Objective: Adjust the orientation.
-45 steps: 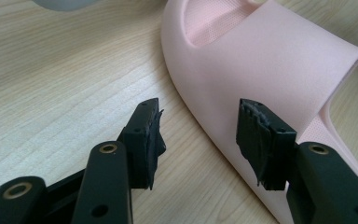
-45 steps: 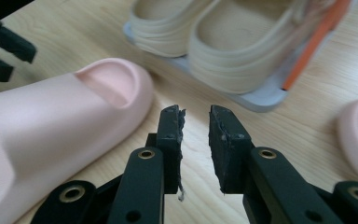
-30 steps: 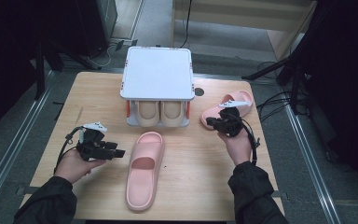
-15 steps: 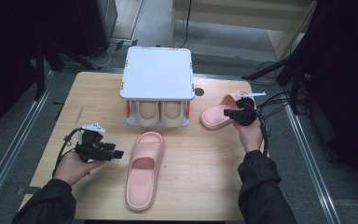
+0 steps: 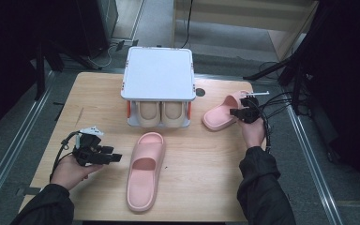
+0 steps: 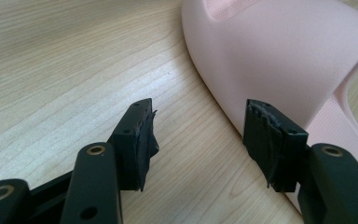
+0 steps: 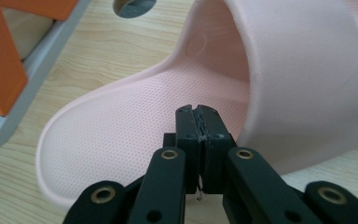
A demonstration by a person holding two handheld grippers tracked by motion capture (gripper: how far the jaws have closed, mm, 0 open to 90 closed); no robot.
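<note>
At right of centre in the high view, the pink foam slipper with a dotted footbed (image 5: pixel 221 114) lies just left of the right gripper (image 5: pixel 242 112), whose jaws are pressed together over its rim, pinching nothing visible. At lower left, the left gripper (image 5: pixel 115 158) gapes wide and empty beside the second pink foam slipper (image 5: pixel 144 169), hand low, pointing right

left gripper (image 6: pixel 198 135) jaws apart; right gripper (image 7: pixel 198 122) closed.
</note>
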